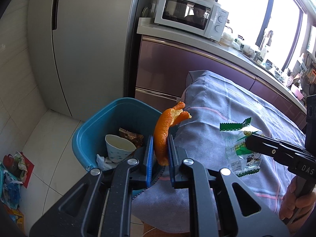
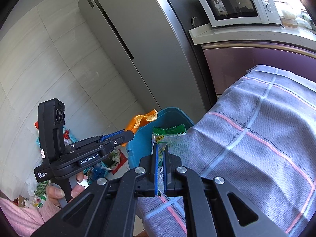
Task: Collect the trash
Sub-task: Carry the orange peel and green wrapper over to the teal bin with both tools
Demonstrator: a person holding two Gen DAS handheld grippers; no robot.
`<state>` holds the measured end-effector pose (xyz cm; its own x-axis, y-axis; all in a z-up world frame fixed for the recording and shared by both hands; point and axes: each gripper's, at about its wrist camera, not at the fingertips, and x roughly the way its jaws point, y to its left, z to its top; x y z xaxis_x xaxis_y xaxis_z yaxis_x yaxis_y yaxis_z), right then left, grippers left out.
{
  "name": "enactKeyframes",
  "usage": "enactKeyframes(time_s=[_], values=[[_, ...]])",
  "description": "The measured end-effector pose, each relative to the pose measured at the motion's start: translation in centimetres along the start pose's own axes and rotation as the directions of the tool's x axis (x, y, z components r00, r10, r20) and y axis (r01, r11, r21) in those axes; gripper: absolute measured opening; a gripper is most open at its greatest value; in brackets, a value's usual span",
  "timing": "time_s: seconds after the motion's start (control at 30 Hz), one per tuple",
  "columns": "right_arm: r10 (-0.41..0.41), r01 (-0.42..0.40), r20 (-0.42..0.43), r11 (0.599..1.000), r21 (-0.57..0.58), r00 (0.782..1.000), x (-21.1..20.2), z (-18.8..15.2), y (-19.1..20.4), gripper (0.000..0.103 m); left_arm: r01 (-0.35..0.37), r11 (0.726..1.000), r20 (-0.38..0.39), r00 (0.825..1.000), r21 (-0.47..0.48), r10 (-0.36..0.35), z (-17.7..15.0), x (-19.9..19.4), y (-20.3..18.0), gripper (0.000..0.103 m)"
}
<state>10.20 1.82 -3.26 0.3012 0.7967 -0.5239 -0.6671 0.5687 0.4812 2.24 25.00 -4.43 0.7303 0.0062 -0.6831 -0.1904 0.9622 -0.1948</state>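
Curled, pebbly orange peel [image 1: 162,136] between blue-padded left hand-held gripper [image 1: 160,144] jaws.

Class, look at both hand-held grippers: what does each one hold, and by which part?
The left hand-held gripper pinches the orange peel by its lower end. The right hand-held gripper clamps the green-and-clear wrapper by its lower edge.

Readable text, both wrist cams

I read "GenRobot.AI" in white on the side of the left tongs [image 2: 129,136], and "Data Acquisition System" lower on the same body by the handle. On the right tongs [image 1: 247,143] I get "DAS", cut off at the frame edge. The microwave [image 1: 190,20] has a small brand mark above its dials, too small to read. Print on the green snack wrapper [image 1: 242,154] is illegible.
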Motion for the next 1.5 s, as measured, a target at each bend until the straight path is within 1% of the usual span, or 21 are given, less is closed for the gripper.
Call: enactKeyframes(time_s=[0.33, 0.8, 1.5], values=[[0.013, -0.014, -0.017, 1.000, -0.010, 1.000, 1.4, 0.6, 0.6, 0.003, -0.022, 1.000, -0.008, 1.000, -0.018, 0.021, -0.3, 0.3, 0.9, 0.014], [0.012, -0.012, -0.032, 1.000, -0.018, 0.999, 2.8, 1.1, 1.1, 0.003, -0.049, 0.998, -0.023, 0.999, -0.042, 0.048, -0.9, 1.0, 2.2, 0.014], [0.016, -0.019, -0.064, 0.999, -0.036, 0.998, 4.0, 1.3, 2.4, 0.003, -0.069, 0.996, -0.030, 0.997, -0.058, 0.067, -0.9, 1.7, 2.7, 0.014]])
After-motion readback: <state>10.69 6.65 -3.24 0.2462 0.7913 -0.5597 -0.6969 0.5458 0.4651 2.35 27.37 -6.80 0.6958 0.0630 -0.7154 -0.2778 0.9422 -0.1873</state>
